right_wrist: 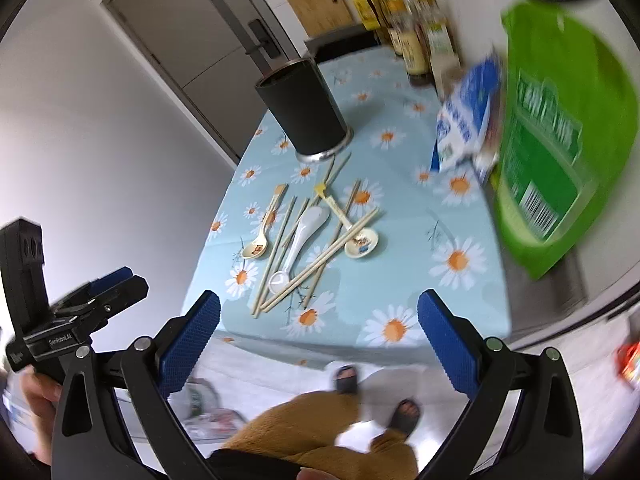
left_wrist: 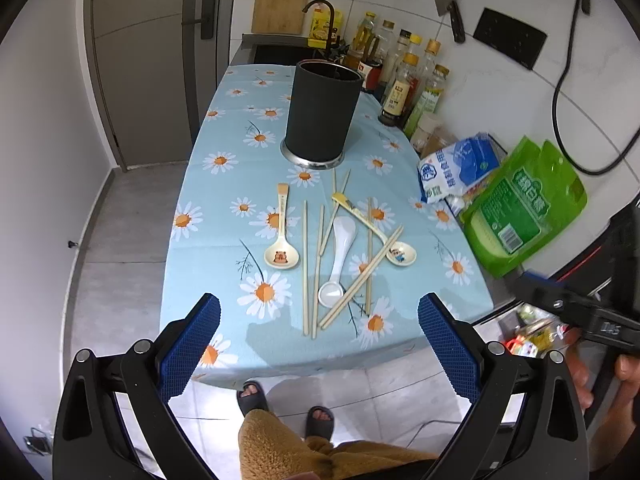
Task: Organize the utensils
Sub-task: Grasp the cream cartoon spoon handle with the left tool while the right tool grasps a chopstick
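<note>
A black utensil holder (left_wrist: pixel 322 114) stands upright on the daisy tablecloth (left_wrist: pixel 224 192); it also shows in the right wrist view (right_wrist: pixel 306 110). In front of it lie several chopsticks (left_wrist: pixel 305 264), a white spoon (left_wrist: pixel 340 256) and two cartoon spoons, one on the left (left_wrist: pixel 281 240) and one on the right (left_wrist: pixel 394 250). In the right wrist view the chopsticks (right_wrist: pixel 320 262), white spoon (right_wrist: pixel 298 246) and cartoon spoons (right_wrist: pixel 258 244) (right_wrist: pixel 360 242) show too. My left gripper (left_wrist: pixel 319 312) is open and empty, held before the table's near edge. My right gripper (right_wrist: pixel 319 310) is open and empty, also short of the edge.
A green bag (left_wrist: pixel 524 208) and a blue-white bag (left_wrist: pixel 460 168) lie at the table's right edge. Sauce bottles (left_wrist: pixel 404 80) stand at the back right beside a sink and faucet (left_wrist: pixel 324 20). A door (left_wrist: pixel 148 60) is on the left. My feet (left_wrist: pixel 256 396) stand below the near edge.
</note>
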